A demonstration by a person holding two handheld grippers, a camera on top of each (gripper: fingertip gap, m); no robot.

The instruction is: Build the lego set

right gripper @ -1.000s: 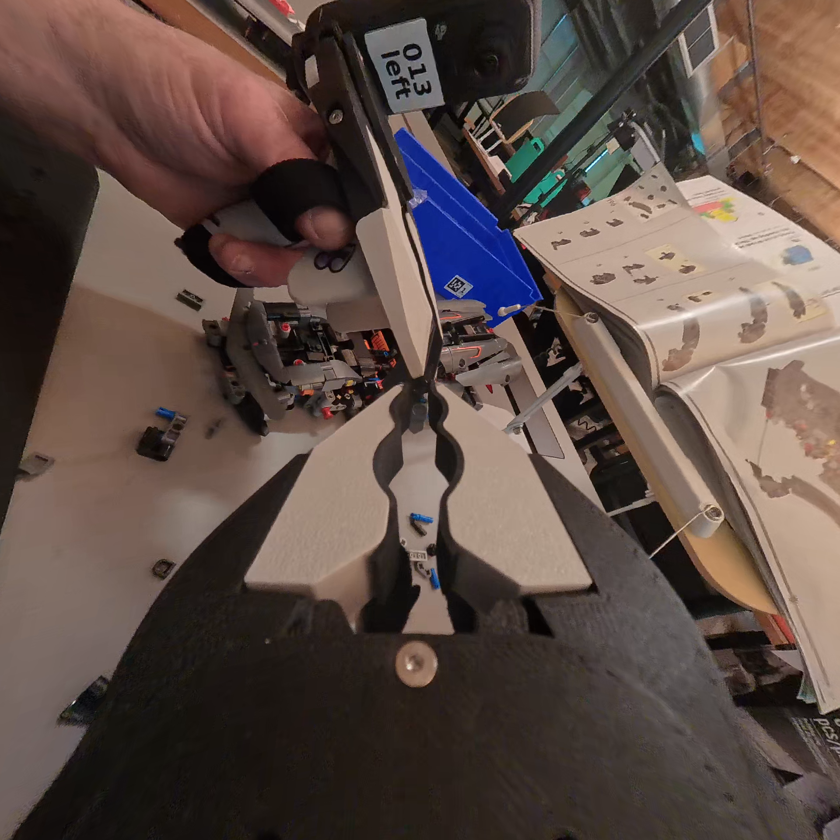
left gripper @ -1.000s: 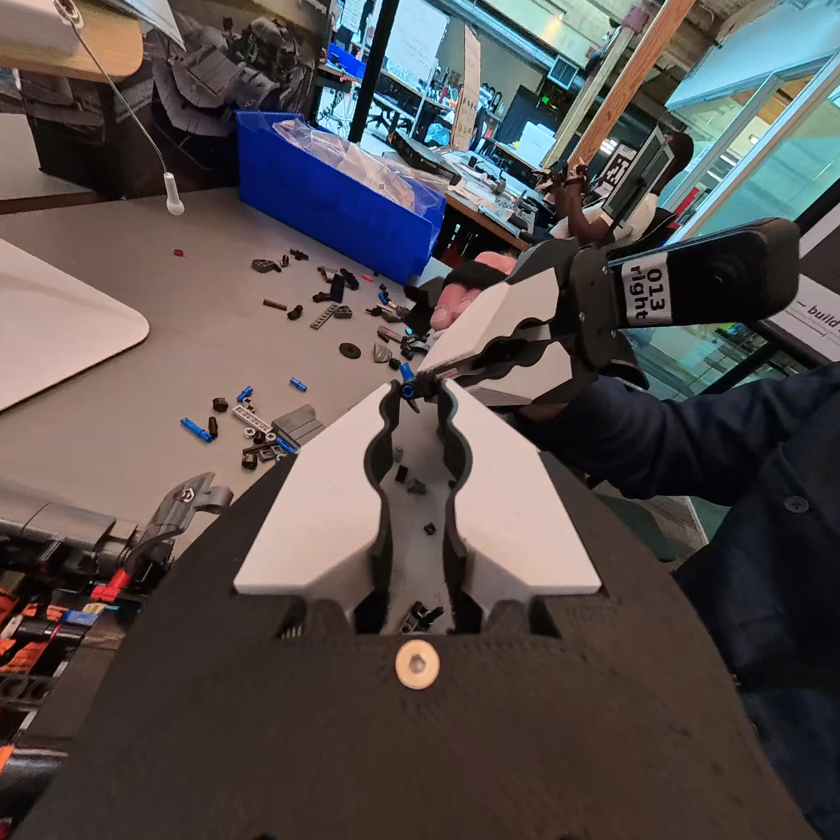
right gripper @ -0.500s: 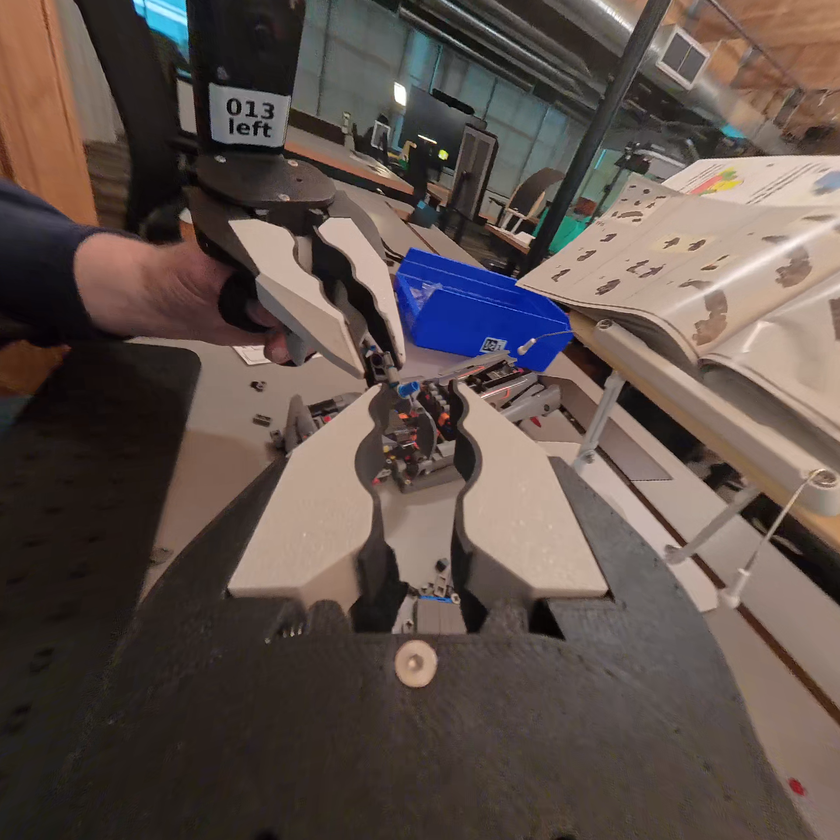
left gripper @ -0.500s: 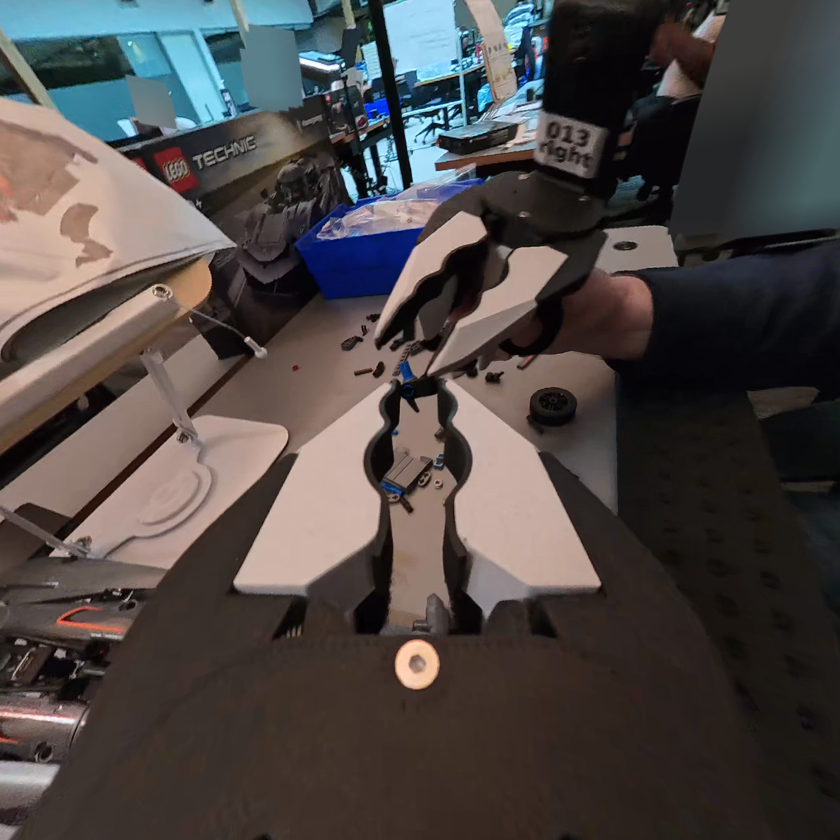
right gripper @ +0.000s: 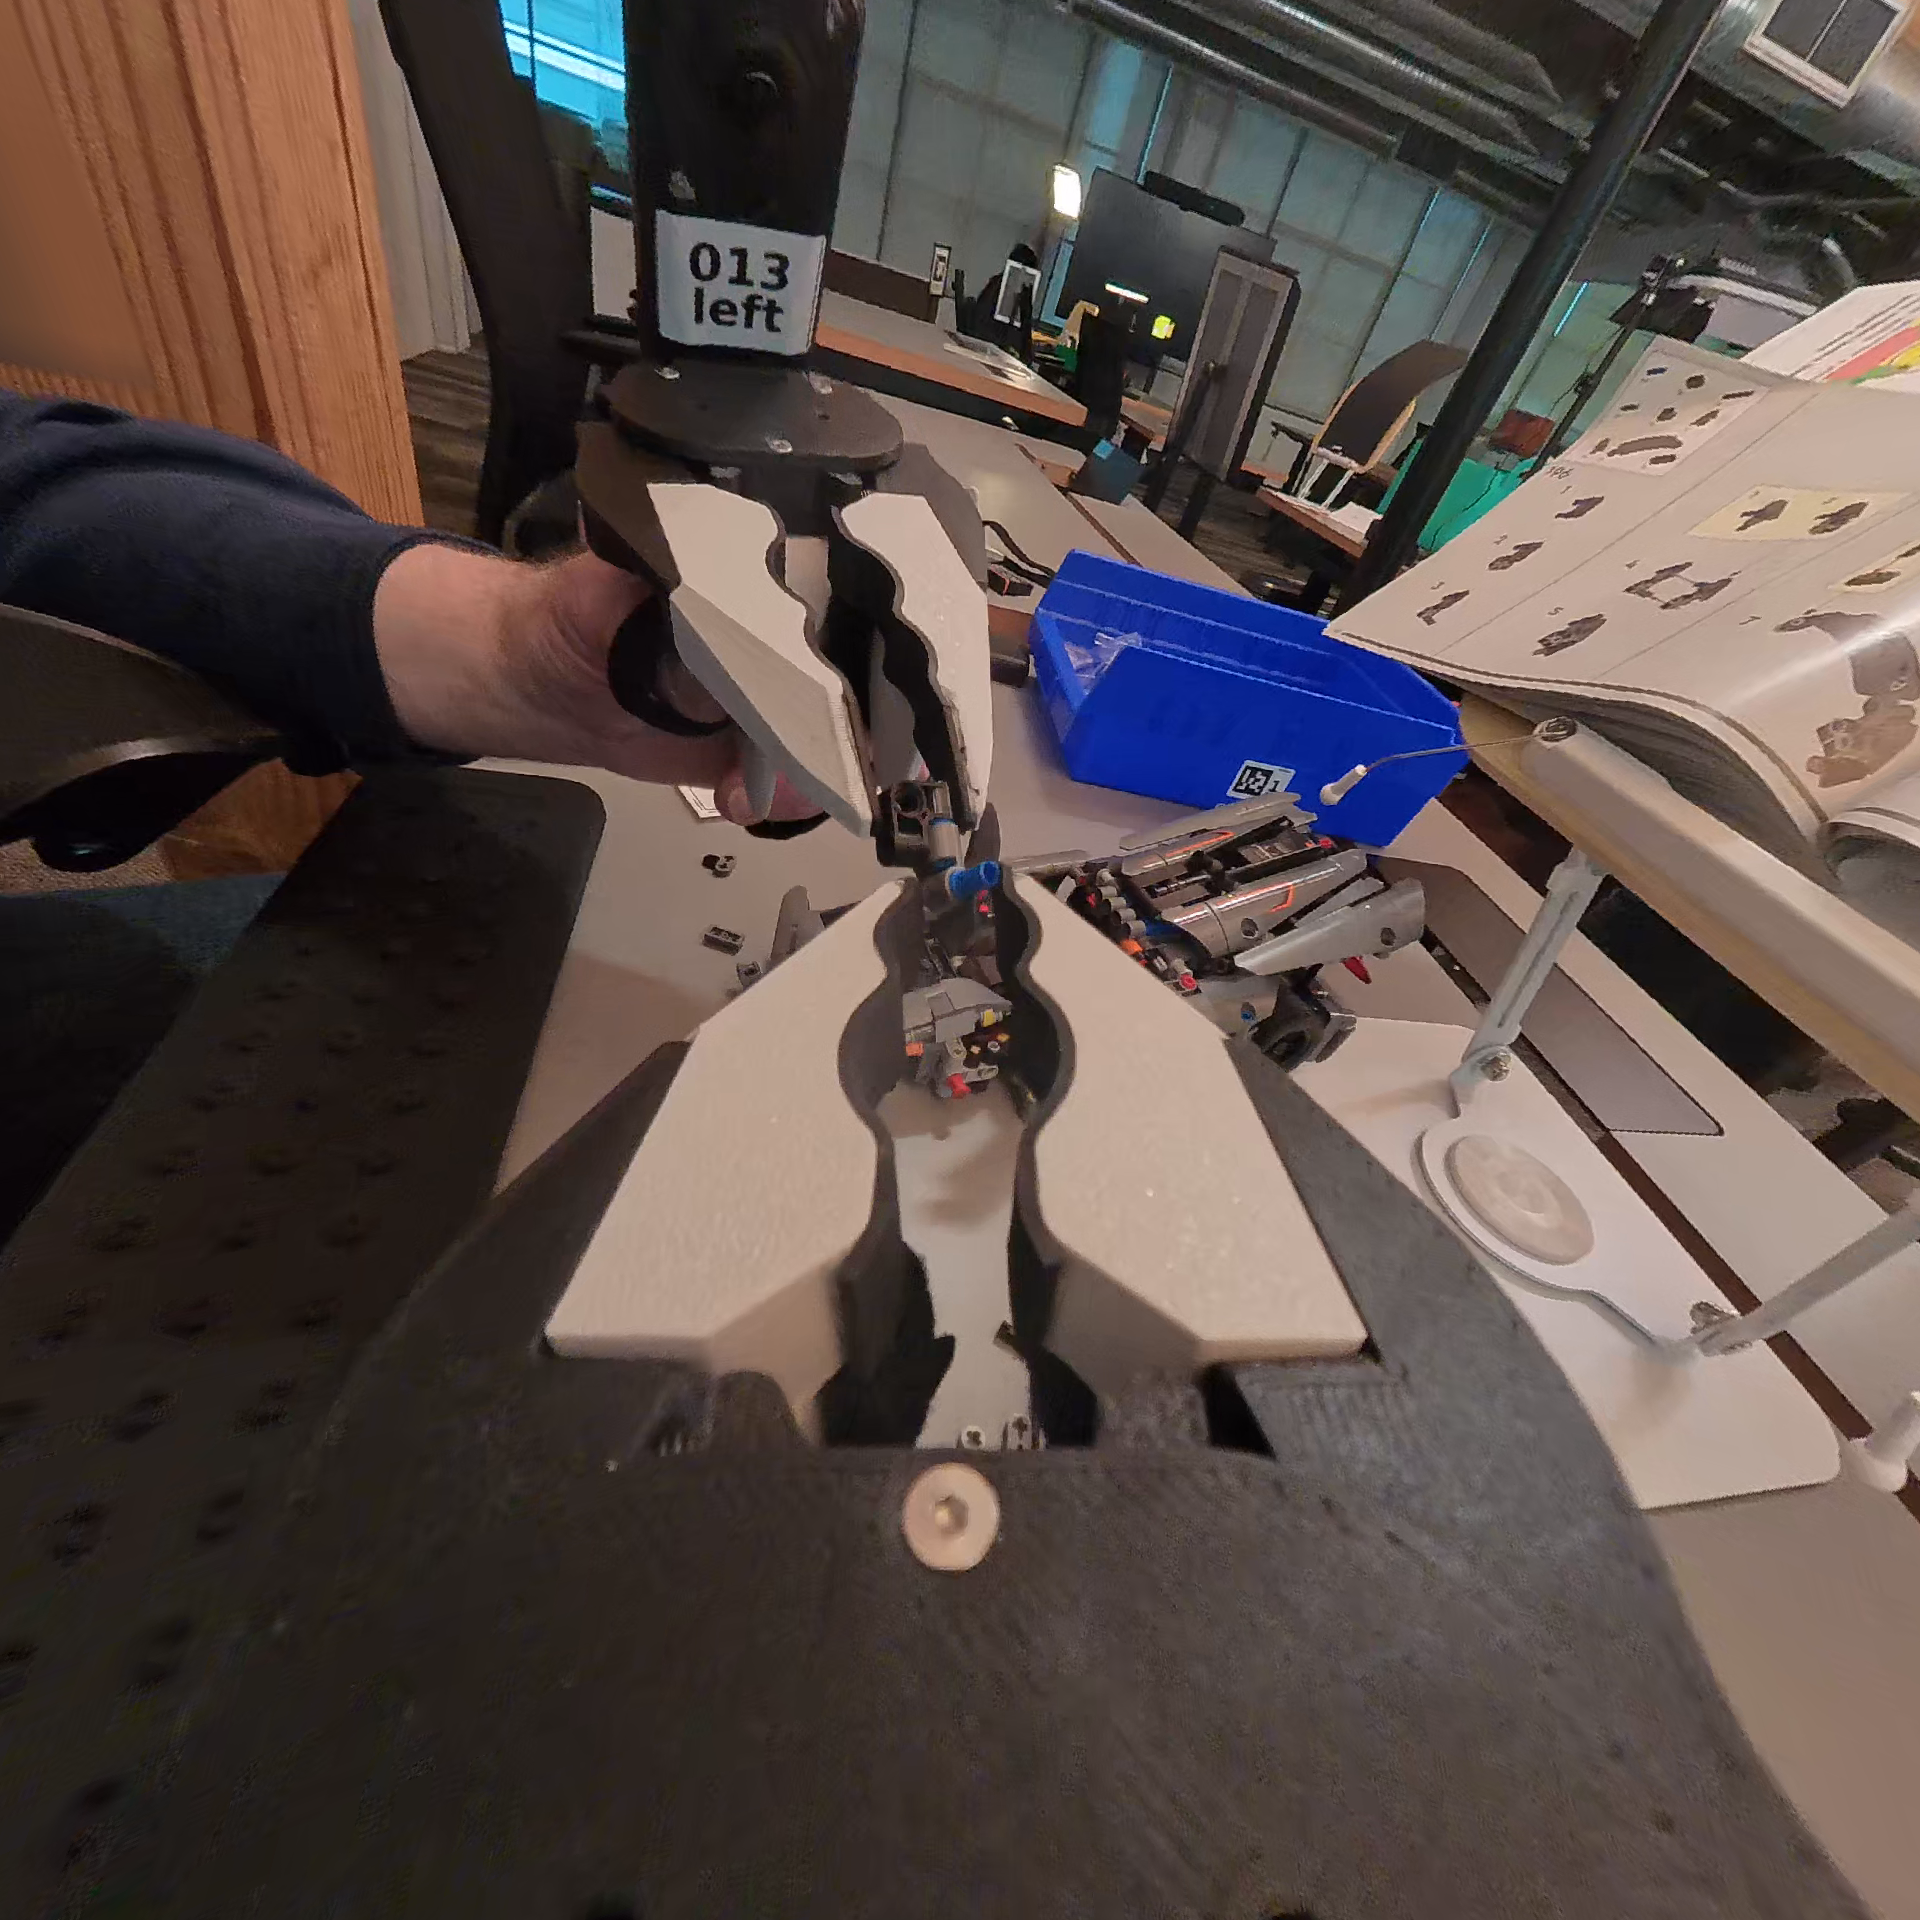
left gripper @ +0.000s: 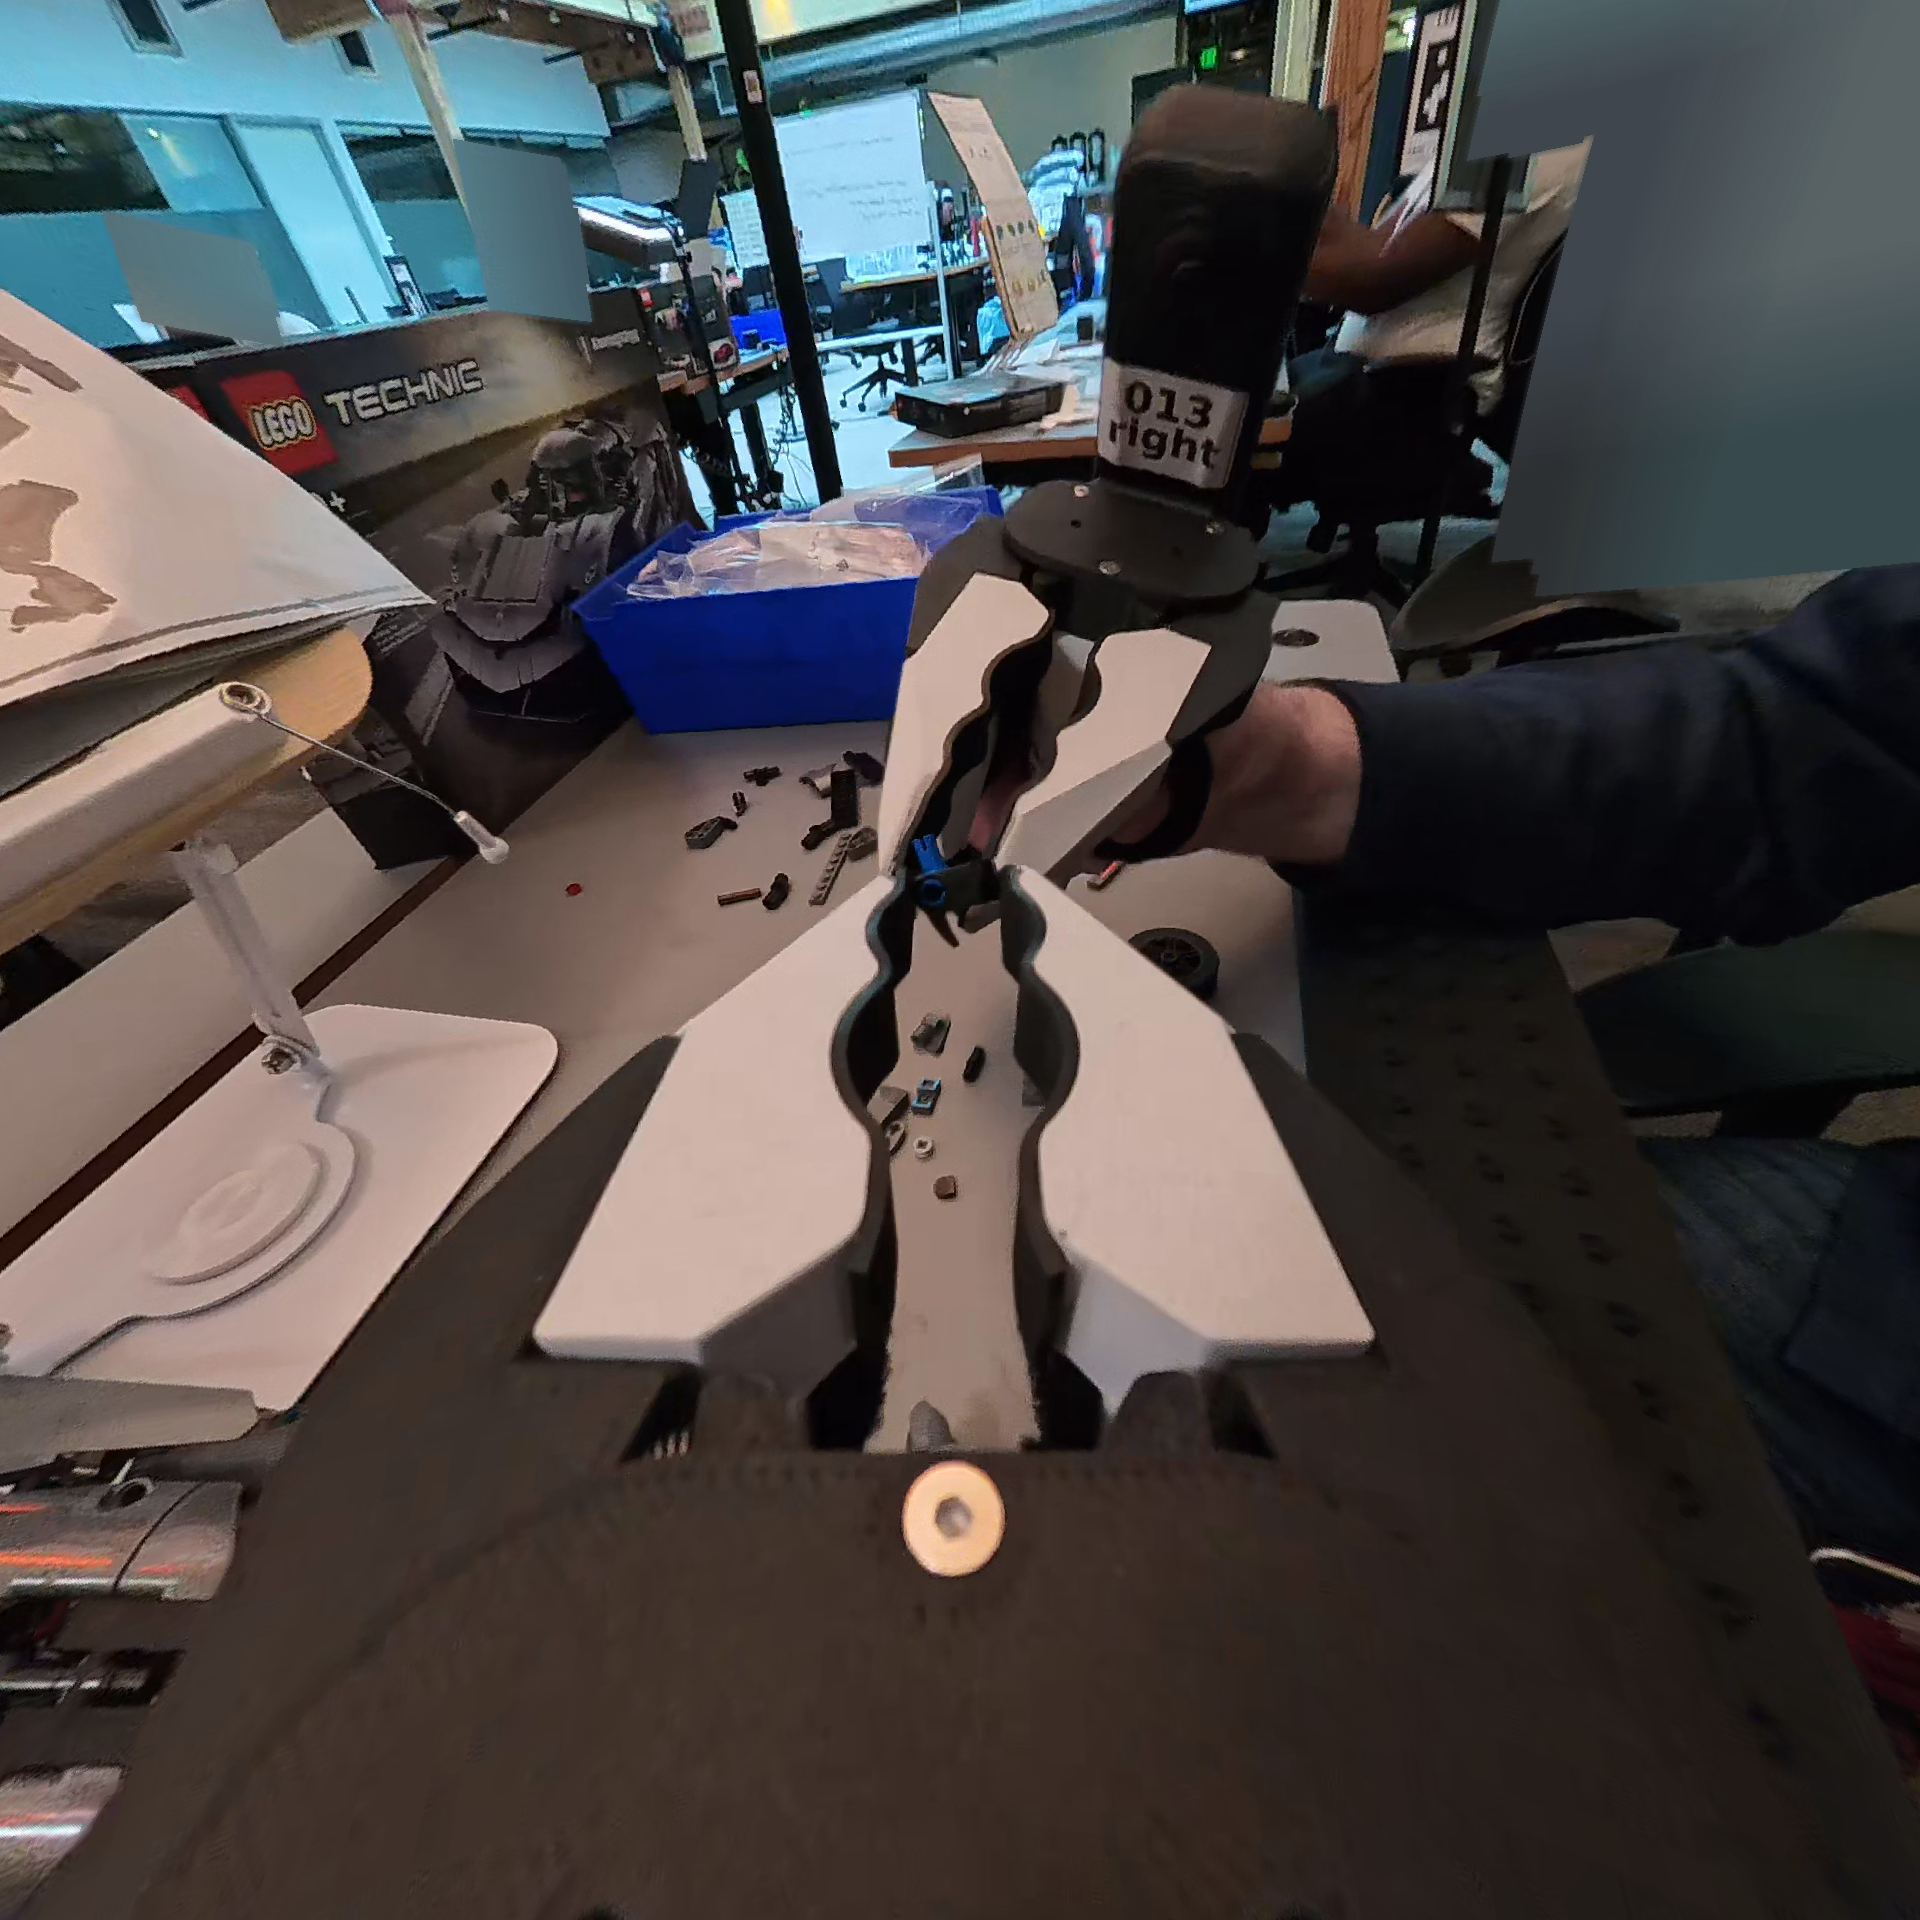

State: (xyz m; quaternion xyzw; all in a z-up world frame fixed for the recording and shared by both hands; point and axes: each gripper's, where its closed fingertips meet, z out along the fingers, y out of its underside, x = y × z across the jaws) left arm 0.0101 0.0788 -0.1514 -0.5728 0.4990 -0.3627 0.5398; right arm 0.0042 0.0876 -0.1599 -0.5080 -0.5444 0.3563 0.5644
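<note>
Item: black connector, nipped in your left gripper, above the table.
Item: blue pin, pinched by your right gripper; the tips meet.
Risk: skewed push pops either piece loose.
Far: half-built model, blue bin.

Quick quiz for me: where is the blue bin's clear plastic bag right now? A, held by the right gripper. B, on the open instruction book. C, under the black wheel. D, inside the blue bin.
D: the clear plastic bag sits inside the blue bin at the back of the table, away from both grippers.
</note>
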